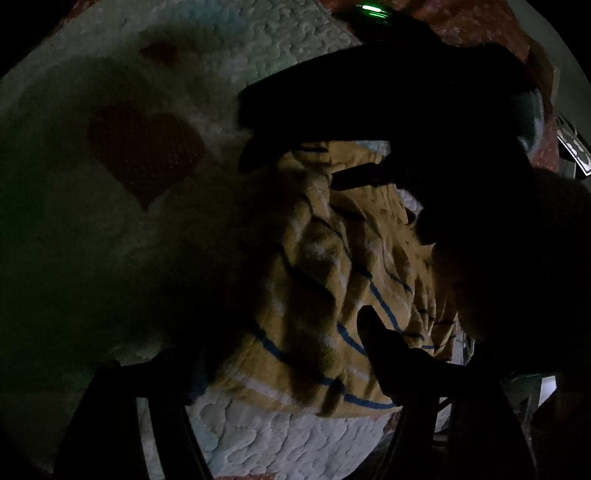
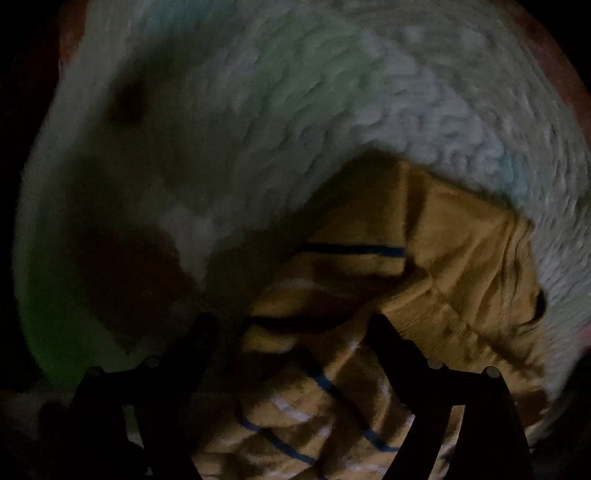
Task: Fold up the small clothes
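Observation:
A small mustard-yellow garment [image 1: 325,280] with blue and white stripes lies crumpled on a white quilt [image 1: 147,258]. It also shows in the right wrist view [image 2: 424,295]. My left gripper [image 1: 273,339] is open, its fingers spread over the near part of the garment; the left finger is lost in shadow. My right gripper [image 2: 295,325] is open with its fingers wide apart over the striped part of the garment. In the left wrist view the right gripper [image 1: 295,166] reaches in from the upper right over the garment's far end. The scene is very dark.
The quilt has red heart patches [image 1: 144,151] to the left of the garment, and one shows in the right wrist view [image 2: 129,280]. A reddish border [image 1: 480,29] runs along the quilt's far edge. A green light [image 1: 373,9] glows at the top.

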`<state>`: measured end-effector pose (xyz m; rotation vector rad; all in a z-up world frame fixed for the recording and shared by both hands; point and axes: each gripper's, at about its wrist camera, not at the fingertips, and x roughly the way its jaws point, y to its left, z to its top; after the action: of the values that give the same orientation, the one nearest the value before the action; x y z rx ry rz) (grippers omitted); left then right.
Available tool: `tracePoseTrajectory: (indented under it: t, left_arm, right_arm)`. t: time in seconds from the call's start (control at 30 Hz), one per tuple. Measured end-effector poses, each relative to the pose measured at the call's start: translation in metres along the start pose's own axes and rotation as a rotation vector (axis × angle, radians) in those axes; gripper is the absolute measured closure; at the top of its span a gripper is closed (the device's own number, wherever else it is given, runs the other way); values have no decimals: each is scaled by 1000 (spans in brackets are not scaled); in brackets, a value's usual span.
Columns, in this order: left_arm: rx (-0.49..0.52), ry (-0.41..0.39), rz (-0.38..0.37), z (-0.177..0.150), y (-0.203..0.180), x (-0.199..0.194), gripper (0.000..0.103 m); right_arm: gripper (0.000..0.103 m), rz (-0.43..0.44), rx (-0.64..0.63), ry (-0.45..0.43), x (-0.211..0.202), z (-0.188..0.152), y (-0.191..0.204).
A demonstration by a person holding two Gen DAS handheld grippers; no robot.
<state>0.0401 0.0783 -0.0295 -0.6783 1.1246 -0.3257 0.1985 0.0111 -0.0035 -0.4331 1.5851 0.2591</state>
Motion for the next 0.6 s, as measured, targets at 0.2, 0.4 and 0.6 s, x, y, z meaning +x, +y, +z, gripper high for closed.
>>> tracePoseTrajectory:
  t: [0.2, 0.4, 0.6]
  left_arm:
    - [21, 55, -49, 1, -5, 6, 86]
    - [35, 22, -90, -4, -24, -12, 86]
    - [193, 28, -88, -28, -113, -14, 86]
  right_arm:
    - [76, -112, -26, -120, -11, -17, 12]
    - [82, 58, 60, -309, -61, -65, -34]
    - [83, 199, 209, -500, -97, -147, -128]
